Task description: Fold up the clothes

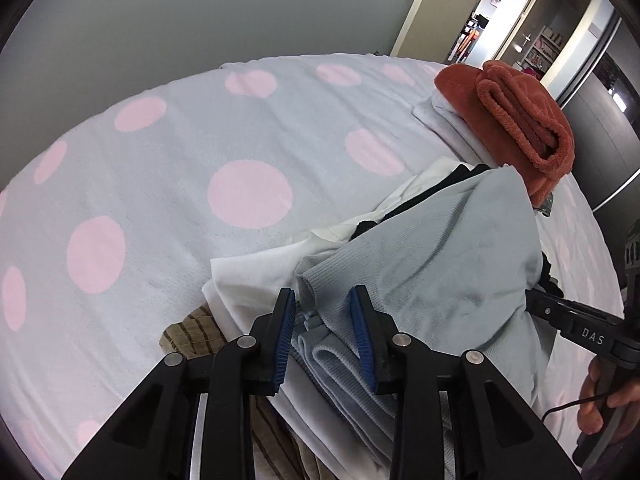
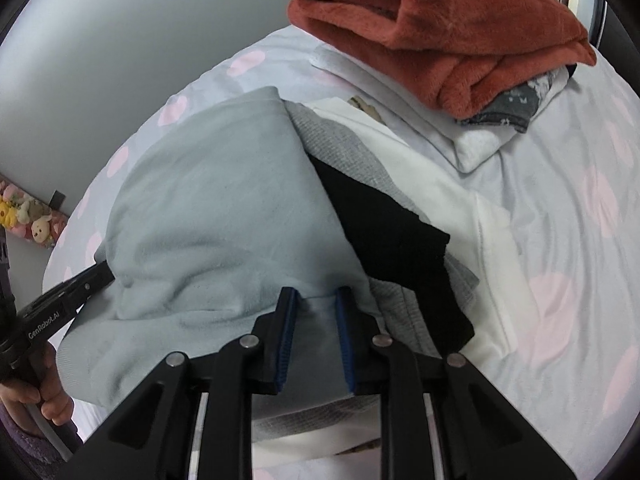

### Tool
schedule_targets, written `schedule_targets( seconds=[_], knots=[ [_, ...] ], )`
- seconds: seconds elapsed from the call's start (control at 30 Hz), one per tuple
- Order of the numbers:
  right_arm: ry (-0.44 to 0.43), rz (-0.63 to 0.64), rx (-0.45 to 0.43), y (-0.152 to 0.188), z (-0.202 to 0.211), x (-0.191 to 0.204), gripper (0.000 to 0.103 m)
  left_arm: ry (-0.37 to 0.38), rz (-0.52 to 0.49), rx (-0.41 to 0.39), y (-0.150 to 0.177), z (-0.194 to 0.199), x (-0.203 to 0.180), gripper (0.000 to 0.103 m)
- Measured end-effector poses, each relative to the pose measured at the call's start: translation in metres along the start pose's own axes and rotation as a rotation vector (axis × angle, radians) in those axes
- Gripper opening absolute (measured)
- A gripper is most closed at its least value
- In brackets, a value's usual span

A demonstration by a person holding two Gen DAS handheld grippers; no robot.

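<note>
Left wrist view: the left gripper [image 1: 323,300] stands with jaws apart around a ribbed edge of the pale blue garment [image 1: 452,248], heaped over other clothes on the spotted bed [image 1: 140,200]. Closing now could pinch the white shirt [image 1: 256,276] beneath.

Right wrist view: the right gripper [image 2: 316,300] straddles blue cloth, jaws parted; whether it grips I cannot tell. Lifting might drag the black garment [image 2: 392,232].
</note>
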State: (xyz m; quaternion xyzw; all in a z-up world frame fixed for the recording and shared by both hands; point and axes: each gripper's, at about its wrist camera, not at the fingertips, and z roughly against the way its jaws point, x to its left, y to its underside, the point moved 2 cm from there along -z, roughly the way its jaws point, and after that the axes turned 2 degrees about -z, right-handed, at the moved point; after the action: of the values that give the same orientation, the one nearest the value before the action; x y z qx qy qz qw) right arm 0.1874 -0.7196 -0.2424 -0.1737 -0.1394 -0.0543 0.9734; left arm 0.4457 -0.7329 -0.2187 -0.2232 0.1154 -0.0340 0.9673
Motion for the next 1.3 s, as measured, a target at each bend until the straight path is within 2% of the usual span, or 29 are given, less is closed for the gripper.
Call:
schedule_targets(
  seconds=[0.1, 0.2, 0.37, 0.47, 0.6, 0.7, 0.8, 0.93, 1.07, 1.2, 1.3],
  knots=[
    [-0.011, -0.031, 0.008, 0.000, 0.005, -0.004, 0.019, -0.010, -0.013, -0.008, -0.001, 0.009, -0.004, 0.032],
    [-0.018, -0.071, 0.007, 0.001, 0.018, -0.007, 0.020, -0.019, -0.037, -0.055, -0.001, 0.034, -0.015, 0.032],
    [-0.007, -0.122, 0.000, 0.010, 0.042, -0.010, 0.020, 0.066, -0.130, -0.091, 0.022, 0.080, -0.040, 0.032],
    [0.034, -0.112, 0.008, 0.016, 0.043, -0.010, 0.020, 0.098, -0.189, -0.054, 0.040, 0.079, -0.053, 0.032],
    [0.052, -0.122, 0.022, 0.025, 0.040, -0.012, 0.020, 0.057, -0.223, 0.058, 0.060, 0.045, -0.053, 0.032],
    [0.058, -0.130, 0.031, 0.027, 0.038, -0.010, 0.020, 0.070, -0.202, 0.080, 0.062, 0.034, -0.046, 0.032],
    [0.069, -0.146, 0.032, 0.029, 0.046, -0.008, 0.020, 0.070, -0.189, 0.085, 0.058, 0.041, -0.046, 0.032],
    [0.052, -0.160, 0.006, 0.034, 0.079, 0.004, 0.020, 0.031, -0.236, 0.026, 0.057, 0.075, -0.051, 0.032],
    [0.054, -0.143, -0.059, 0.035, 0.121, 0.026, 0.023, -0.023, -0.270, -0.059, 0.057, 0.113, -0.053, 0.033],
    [0.004, -0.135, -0.133, 0.040, 0.163, 0.054, 0.023, -0.086, -0.305, -0.157, 0.058, 0.157, -0.057, 0.041],
    [-0.010, -0.107, -0.209, 0.051, 0.197, 0.078, 0.026, -0.118, -0.319, -0.208, 0.057, 0.182, -0.061, 0.041]
  ],
)
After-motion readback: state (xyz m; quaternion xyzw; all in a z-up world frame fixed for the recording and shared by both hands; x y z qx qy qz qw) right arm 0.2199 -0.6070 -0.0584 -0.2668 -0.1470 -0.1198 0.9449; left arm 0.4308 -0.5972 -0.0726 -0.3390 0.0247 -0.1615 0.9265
